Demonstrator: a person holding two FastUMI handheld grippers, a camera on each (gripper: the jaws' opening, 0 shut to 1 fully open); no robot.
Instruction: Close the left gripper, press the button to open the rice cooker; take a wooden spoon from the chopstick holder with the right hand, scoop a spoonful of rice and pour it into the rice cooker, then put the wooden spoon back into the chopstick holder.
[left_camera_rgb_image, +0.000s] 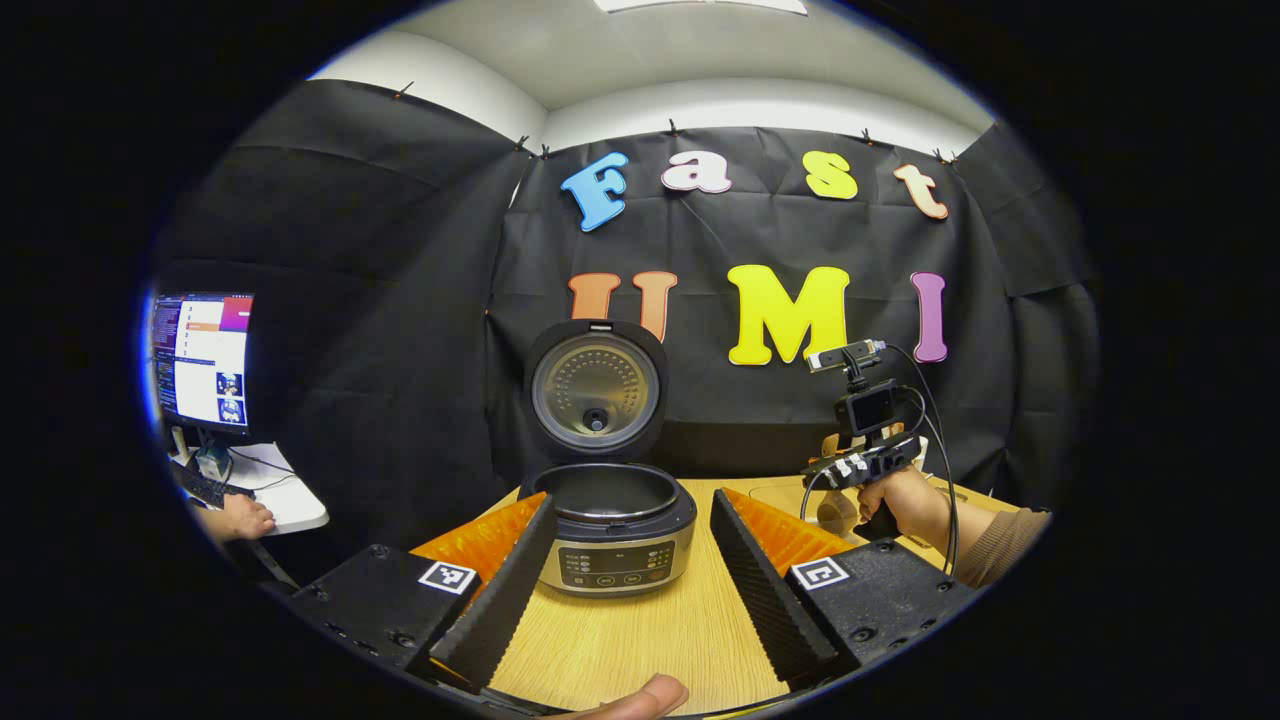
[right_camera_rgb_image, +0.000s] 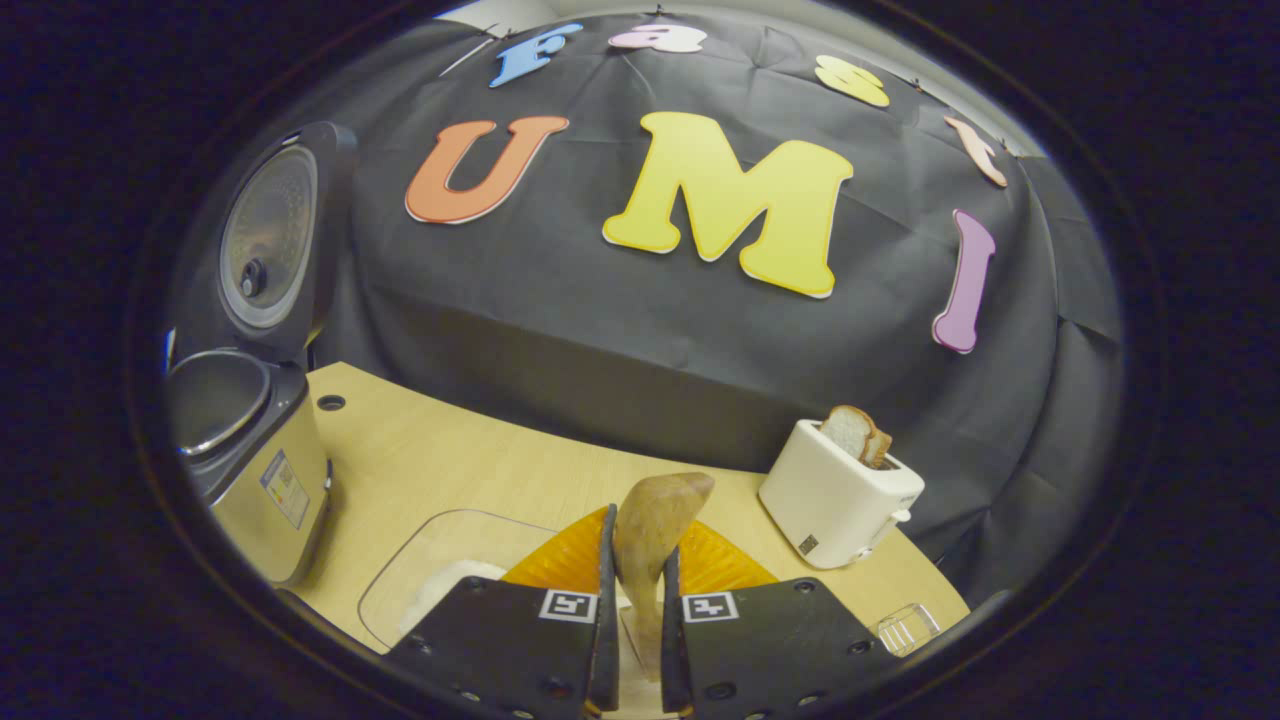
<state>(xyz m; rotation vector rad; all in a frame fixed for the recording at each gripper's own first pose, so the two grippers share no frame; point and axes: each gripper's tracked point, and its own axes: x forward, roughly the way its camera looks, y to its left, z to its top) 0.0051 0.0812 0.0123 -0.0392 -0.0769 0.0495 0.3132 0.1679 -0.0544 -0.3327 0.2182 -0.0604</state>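
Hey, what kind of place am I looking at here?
Likely a staged kitchen booth for recording demonstrations: an open rice cooker and a toaster with bread sit on a wooden table, black cloth hangs behind, and a computer monitor stands at the side.

Rice cooker (left_camera_rgb_image: 612, 530) sits on the table (left_camera_rgb_image: 640, 640) straight ahead of my left gripper (left_camera_rgb_image: 630, 590), framed between its spread fingers, lid (left_camera_rgb_image: 596, 388) standing upright at the back. To its right, farther along the table, a hand (left_camera_rgb_image: 895, 500) holds my right gripper (left_camera_rgb_image: 862, 465). In the right gripper view, the wooden spoon (right_camera_rgb_image: 655, 545) stands pinched between my fingers (right_camera_rgb_image: 603, 600), bowl end up. Below and left of it lies a container (right_camera_rgb_image: 440, 570) on the table, the cooker beyond that at far left. A toaster (right_camera_rgb_image: 838, 495) sits to the right, bread (right_camera_rgb_image: 856, 434) sticking up from its top.
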